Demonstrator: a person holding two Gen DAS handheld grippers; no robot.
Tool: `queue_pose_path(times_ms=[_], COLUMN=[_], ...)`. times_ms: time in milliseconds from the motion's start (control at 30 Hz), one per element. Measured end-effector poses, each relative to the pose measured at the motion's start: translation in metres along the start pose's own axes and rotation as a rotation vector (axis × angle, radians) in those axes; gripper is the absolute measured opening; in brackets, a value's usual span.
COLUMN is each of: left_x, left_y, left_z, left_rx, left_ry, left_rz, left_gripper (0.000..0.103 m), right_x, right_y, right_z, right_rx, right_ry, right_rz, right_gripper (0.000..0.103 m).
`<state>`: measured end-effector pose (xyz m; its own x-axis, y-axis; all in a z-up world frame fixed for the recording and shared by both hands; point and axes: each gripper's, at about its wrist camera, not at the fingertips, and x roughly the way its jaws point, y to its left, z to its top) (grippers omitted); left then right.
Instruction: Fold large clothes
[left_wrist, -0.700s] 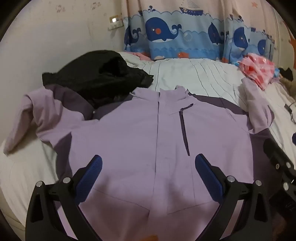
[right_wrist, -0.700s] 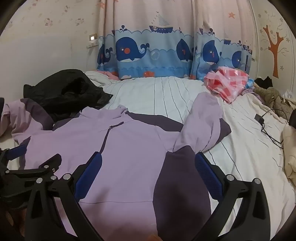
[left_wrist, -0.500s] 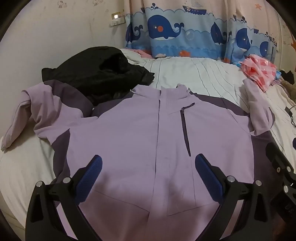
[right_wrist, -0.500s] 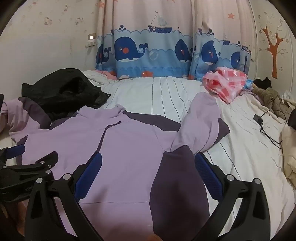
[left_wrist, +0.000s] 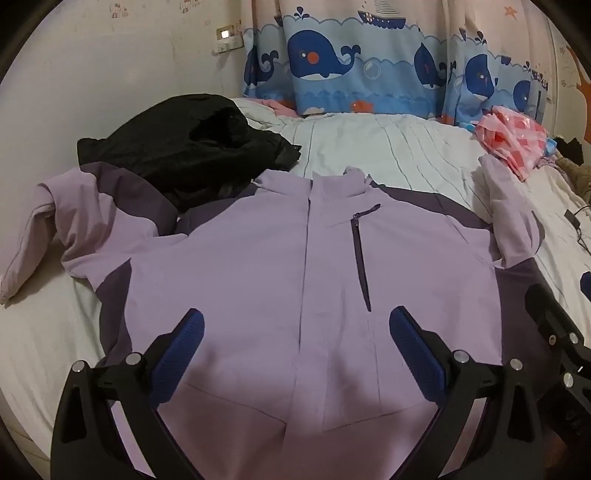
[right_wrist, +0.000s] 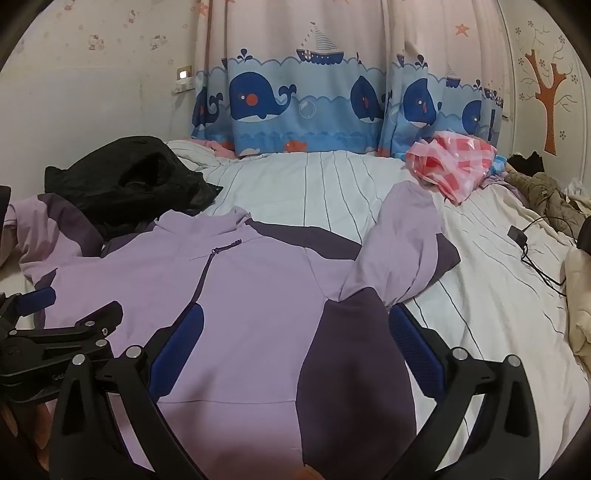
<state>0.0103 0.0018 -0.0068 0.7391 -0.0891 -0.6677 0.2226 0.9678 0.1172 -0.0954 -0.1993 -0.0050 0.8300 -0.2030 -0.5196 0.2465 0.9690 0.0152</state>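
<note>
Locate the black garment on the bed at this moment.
In both wrist views the black garment is heaped at the far left of the bed, near the wall, lying partly over the lilac jacket at its left shoulder and sleeve.

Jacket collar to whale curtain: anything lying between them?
Only bare striped bedsheet between the jacket collar and the curtain; the black garment sits off left. Clearest in the right wrist view.

Black coat (left_wrist: 184, 144), whale curtain (right_wrist: 295, 107), bed (right_wrist: 332, 184)
</note>
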Motion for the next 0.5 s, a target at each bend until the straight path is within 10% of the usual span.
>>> queue_pose_path(times_ms=[500], left_x=[-0.0020], left_y=[-0.0055], left_z=[0.0014], left_rx=[0.023], left_ry=[-0.019], left_rz=[0.035], left_gripper=[0.096], right_x=[0.0008], right_y=[-0.0006], right_z=[-0.0012], right_rx=[0.002], right_ry=[0.000], right_rz=[0.003], right_gripper=[0.097])
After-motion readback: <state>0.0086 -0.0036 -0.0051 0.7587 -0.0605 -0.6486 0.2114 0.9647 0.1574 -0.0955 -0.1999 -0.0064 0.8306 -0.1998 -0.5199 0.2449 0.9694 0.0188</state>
